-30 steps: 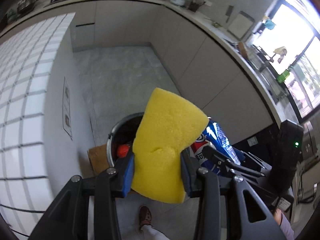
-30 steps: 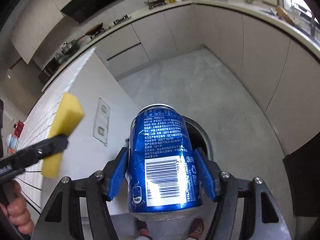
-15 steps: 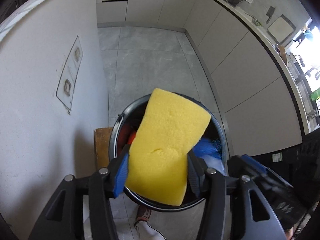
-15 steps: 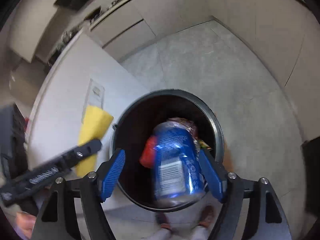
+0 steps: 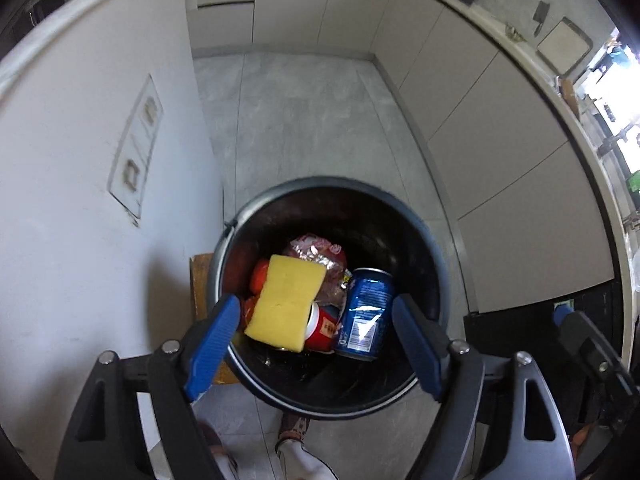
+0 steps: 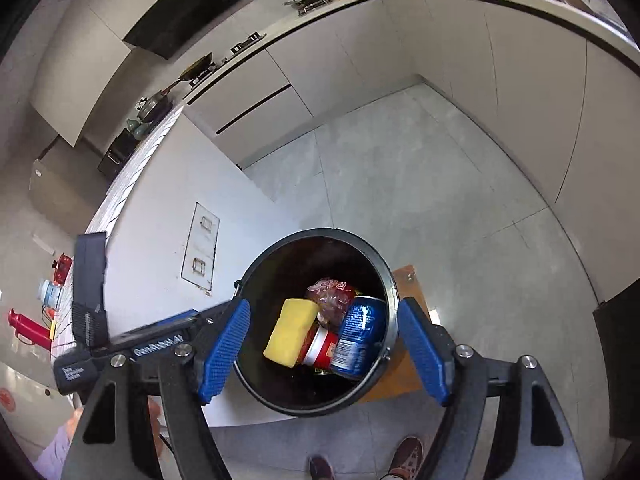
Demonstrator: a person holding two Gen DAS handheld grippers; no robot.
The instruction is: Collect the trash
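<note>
A round black trash bin (image 5: pixel 320 196) with a metal rim stands on the floor directly below both spread grippers. Inside, a yellow sponge (image 5: pixel 285 303) lies tilted on the heap, toward the left gripper's (image 5: pixel 316 344) left finger. Just right of it a blue soda can (image 5: pixel 366 314) leans upright, barcode showing. A red can (image 5: pixel 322 328) lies between and beneath them, with a crumpled clear wrapper (image 5: pixel 320 254) farther ahead.

Bin (image 5: pixel 420 236) between and below both sets of spread jaws.
Inside it, sponge (image 5: pixel 285 302) nearer the left jaw, can (image 5: pixel 366 314) nearer the right, cup (image 5: pixel 322 328) between them, wrapper (image 5: pixel 320 250) behind.
</note>
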